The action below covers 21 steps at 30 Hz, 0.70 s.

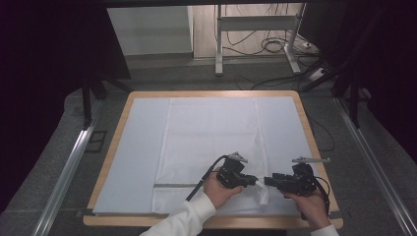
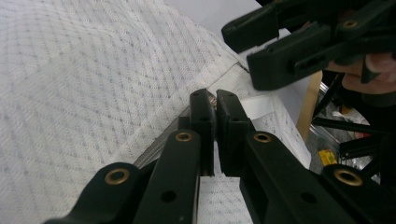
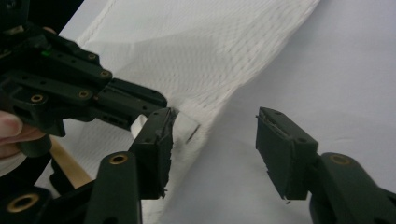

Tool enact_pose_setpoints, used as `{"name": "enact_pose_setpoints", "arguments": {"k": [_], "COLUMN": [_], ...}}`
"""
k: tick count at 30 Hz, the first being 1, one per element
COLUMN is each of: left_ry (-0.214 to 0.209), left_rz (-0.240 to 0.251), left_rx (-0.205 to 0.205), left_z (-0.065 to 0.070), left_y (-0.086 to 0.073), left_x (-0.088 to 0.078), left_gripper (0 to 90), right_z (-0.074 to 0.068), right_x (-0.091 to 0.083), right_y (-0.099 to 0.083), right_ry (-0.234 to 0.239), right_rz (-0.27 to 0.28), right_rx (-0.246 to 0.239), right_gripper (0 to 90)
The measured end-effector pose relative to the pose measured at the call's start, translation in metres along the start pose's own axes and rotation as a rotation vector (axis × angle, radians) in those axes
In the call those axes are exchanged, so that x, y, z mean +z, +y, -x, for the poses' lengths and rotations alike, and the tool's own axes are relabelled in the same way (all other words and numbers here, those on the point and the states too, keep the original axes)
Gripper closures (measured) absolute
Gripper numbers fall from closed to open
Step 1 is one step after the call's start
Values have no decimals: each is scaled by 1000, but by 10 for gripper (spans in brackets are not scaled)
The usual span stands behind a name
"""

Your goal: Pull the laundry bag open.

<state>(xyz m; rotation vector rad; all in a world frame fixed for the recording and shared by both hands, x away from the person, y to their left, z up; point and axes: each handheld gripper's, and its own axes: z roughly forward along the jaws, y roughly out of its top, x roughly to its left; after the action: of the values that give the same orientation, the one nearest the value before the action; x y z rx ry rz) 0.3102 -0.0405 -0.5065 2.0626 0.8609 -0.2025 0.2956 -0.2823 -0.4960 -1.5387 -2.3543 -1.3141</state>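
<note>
Near the front right of the bench [image 1: 114,147], a white woven cloth [image 1: 211,132] lies spread flat over a pale sheet [image 1: 140,147] that covers most of the wooden top. Cloth runs from the far edge to the near edge; a grey stripe [image 1: 172,185] crosses its near end.

Left gripper [image 1: 255,181]: held in the person's left hand [image 1: 216,189], white sleeve [image 1: 184,219] behind it. Fingers [image 2: 203,121] together, clamped on the cloth's near right corner, which is lifted a little off the sheet. In the left gripper view a thin fold of fabric sits pinched between the two pads.

Right gripper [image 1: 269,181]: in the right hand [image 1: 307,201], pointing toward the left gripper, tips nearly meeting it. Fingers [image 3: 156,149] apart, no pad pressing on anything. In the right gripper view one finger stands just beside the pinched corner, close against the cloth's edge; the other is well apart from it, over bare sheet. Cannot tell whether the nearer finger touches the fabric.

Beyond the bench: grey floor, a white desk frame [image 1: 255,34], loose cables [image 1: 275,46].
</note>
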Motion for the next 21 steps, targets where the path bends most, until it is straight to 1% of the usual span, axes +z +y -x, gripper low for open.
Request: {"name": "enact_pose_setpoints", "arguments": {"k": [2,4,7,9,14,21], "left_ry": [-1,-2,-2,-1,-1,-3], "left_rz": [0,0,0,-1,-2,-1], "left_rx": [0,0,1,1,1,1], "left_z": [0,0,0,0,0,0], "left_y": [0,0,0,0,0,-1], "left_x": [0,0,1,1,2,2], "left_gripper": [873,874,874,874,874,874], "right_z": [1,2,4,4,4,3], "right_x": [2,4,7,8,13,16], "right_y": [0,-1,-1,-1,-2,-4], "right_ry": [10,18,52,59,62,65], "right_rz": [-5,-12,-14,-25,-42,-67], "right_rx": [4,11,38,37,44,38], "right_gripper": [495,532,571,583,606,632]}}
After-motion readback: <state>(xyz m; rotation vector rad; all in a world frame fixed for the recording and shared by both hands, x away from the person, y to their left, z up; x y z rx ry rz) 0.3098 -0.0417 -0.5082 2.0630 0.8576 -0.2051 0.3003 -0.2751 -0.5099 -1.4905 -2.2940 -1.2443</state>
